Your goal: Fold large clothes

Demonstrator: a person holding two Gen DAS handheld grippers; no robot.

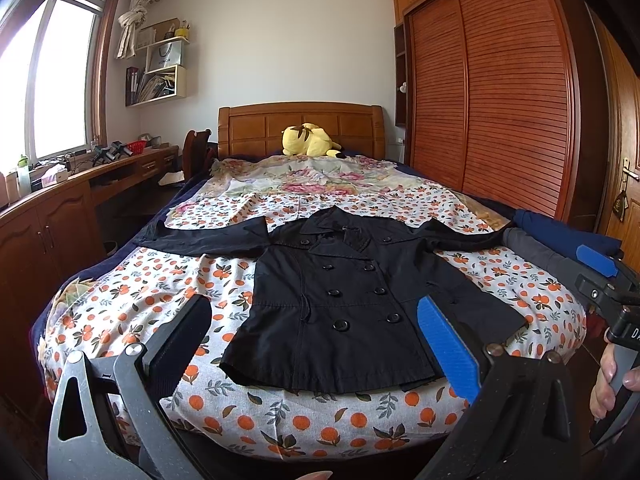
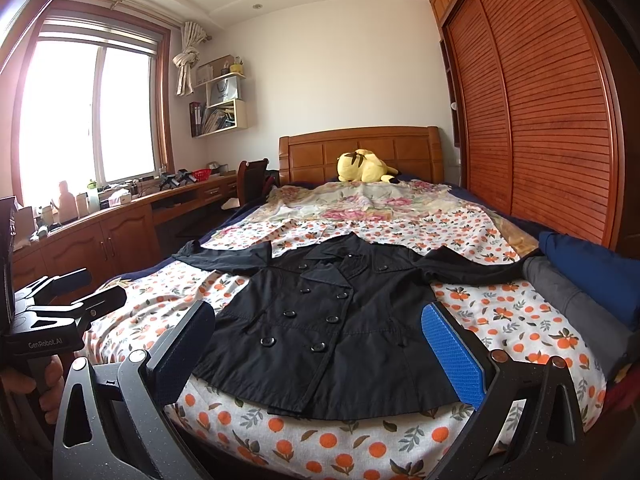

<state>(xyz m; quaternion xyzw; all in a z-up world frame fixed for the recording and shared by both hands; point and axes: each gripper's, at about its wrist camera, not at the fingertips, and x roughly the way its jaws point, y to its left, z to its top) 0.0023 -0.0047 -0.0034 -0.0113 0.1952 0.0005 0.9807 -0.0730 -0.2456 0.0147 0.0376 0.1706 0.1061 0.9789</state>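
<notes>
Black double-breasted coat (image 1: 340, 304) lies face up and spread flat on the orange-print bedsheet (image 1: 140, 300), near the foot of the bed; buttons done up; both sleeves stretched straight out to the sides, the left sleeve (image 1: 208, 238) toward the desk side, the right sleeve (image 1: 460, 236) toward the wardrobe (image 1: 500, 92) side.

Orientation: collar (image 1: 336, 224) points at the headboard (image 1: 300, 124) and the yellow plush toy (image 1: 310, 141); hem (image 1: 320, 384) toward the person; long axis of the body runs foot-to-head along the bed; sleeves cross it at right angles, so the whole shape reads as a T.

Left gripper (image 1: 312, 344): jaws wide apart, holding nothing, hovering short of the hem. Right gripper (image 2: 320, 344): likewise wide apart and empty, also short of the hem; neither touches cloth.

Step judged: the very start; coat laid out, no fold made yet. Next move likely calls for each gripper to go to a sleeve or a side edge, pinch a single layer, and bring it inward over the chest; fabric looks thin and limp, so a low grasp close to the sheet seems needed.

Folded dark-blue and grey garments (image 2: 580, 280) lie at the right edge of the bed, just beside the right cuff.
</notes>
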